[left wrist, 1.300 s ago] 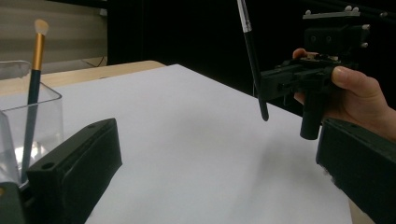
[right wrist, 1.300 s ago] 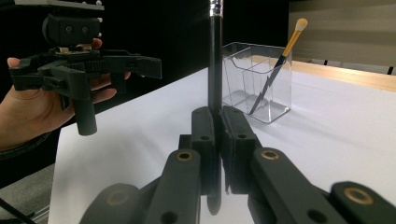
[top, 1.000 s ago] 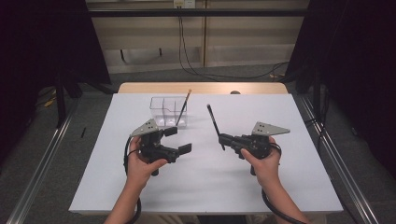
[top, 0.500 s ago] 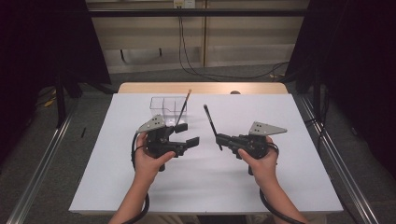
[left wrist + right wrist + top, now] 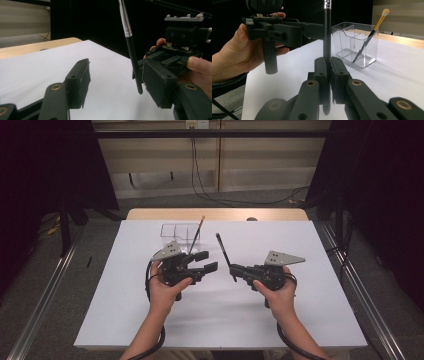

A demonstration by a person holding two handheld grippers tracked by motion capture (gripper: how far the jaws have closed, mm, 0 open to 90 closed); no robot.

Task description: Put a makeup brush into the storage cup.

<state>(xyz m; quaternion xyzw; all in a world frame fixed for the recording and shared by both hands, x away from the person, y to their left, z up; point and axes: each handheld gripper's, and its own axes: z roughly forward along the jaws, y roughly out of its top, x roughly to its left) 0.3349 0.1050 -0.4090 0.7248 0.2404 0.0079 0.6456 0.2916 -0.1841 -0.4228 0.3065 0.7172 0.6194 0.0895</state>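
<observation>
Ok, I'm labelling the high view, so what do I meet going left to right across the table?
Left gripper → black brush held upright → right gripper. The clear organizer, with its own brush, sits farther back above the left gripper, so I leave it out of the order.

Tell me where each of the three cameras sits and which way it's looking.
High view: above the person's side, looking forward and down on the white table; both forearms, left gripper, right gripper.
Left gripper view: rides the left gripper, looks across at the right gripper holding the black brush.
Right gripper view: along jaws shut on that brush, toward the clear organizer.
Shared: the brush.
</observation>
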